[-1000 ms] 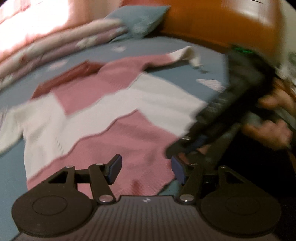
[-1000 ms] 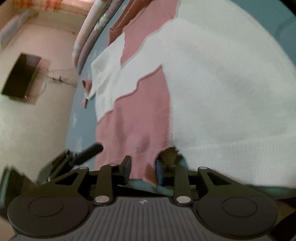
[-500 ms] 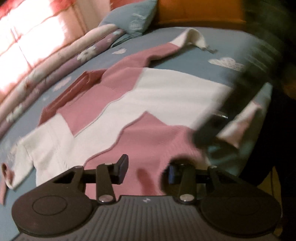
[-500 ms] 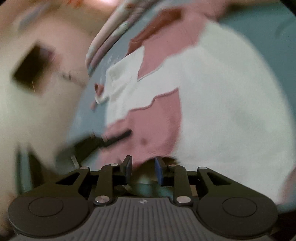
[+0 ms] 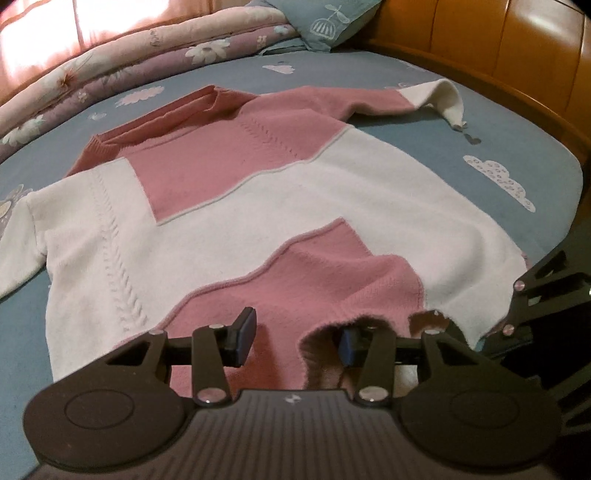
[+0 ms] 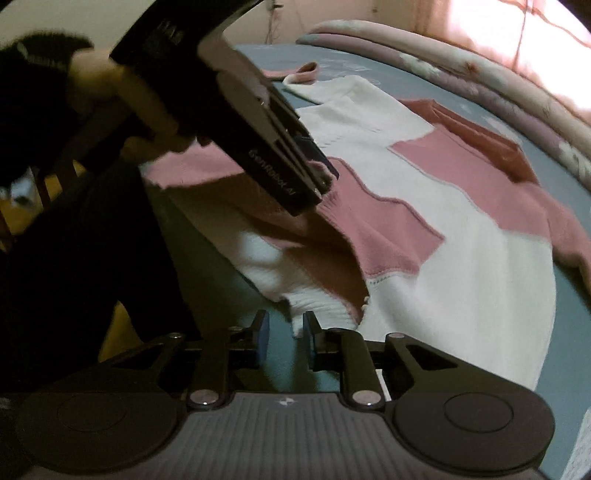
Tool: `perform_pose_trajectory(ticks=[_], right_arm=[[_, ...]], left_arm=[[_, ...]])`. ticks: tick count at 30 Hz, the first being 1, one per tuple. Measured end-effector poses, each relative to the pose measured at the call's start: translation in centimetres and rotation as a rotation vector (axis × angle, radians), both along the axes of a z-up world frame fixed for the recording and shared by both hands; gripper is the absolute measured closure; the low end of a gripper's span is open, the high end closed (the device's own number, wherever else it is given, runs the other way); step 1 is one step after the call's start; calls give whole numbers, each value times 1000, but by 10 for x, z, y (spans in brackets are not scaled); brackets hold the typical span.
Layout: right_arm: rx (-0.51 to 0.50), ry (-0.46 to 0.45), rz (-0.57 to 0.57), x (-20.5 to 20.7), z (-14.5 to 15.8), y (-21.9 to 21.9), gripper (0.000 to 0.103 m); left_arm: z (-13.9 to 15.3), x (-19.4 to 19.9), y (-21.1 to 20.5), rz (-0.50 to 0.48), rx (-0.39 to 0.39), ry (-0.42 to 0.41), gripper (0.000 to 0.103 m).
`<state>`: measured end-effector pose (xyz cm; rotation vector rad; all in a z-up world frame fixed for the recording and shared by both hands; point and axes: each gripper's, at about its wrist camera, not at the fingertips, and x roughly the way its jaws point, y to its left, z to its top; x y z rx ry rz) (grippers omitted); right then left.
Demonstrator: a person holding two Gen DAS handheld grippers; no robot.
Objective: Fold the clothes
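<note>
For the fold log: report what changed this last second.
Left hand-held gripper moved onto the sweater hem, one finger under the pink edge, lifting it; its jaws narrowed, lately easing apart. Right hand-held gripper rolled, its jaws closing around the white hem, not yet pinching. Sweater stays spread.

Left tongs (image 5: pixel 293 338) straddle the pink-and-white sweater's (image 5: pixel 258 206) hem on the bed (image 5: pixel 424 122).

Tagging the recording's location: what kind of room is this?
Most likely a bedroom: the sweater lies on a bed with a blue cloud-print sheet, a folded floral quilt and a pillow beside a wooden headboard.
</note>
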<state>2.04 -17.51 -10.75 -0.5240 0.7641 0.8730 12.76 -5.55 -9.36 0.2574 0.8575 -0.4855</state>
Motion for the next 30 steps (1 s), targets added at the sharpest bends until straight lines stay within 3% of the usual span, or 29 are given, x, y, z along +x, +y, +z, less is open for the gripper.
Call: perform_pose_trajectory(ticks=[3, 7, 12, 15, 17, 20, 24, 27, 30], right_arm=[[-10, -4, 23, 5, -1, 0, 85], [-13, -5, 17, 9, 0, -4, 101], [-61, 29, 78, 0, 5, -15, 101], [-74, 98, 110, -1, 10, -22, 102], [-58, 80, 100, -3, 18, -24, 101], [43, 68, 50, 8, 30, -19, 100], [101, 96, -66, 31, 17, 0, 96], [79, 143, -233, 46, -1, -2, 91], [108, 216, -294, 43, 1, -21, 91]], left_arm=[[-1, -1, 1, 0, -2, 6, 56], [-2, 0, 1, -4, 2, 11, 56], [2, -3, 0, -20, 8, -3, 57], [5, -3, -2, -27, 9, -6, 57], [8, -4, -2, -33, 4, -14, 57], [12, -4, -2, -35, -7, -18, 57], [15, -3, -4, -29, -4, -22, 57], [18, -2, -3, -23, -6, -25, 57], [22, 2, -2, -19, -19, -29, 56]])
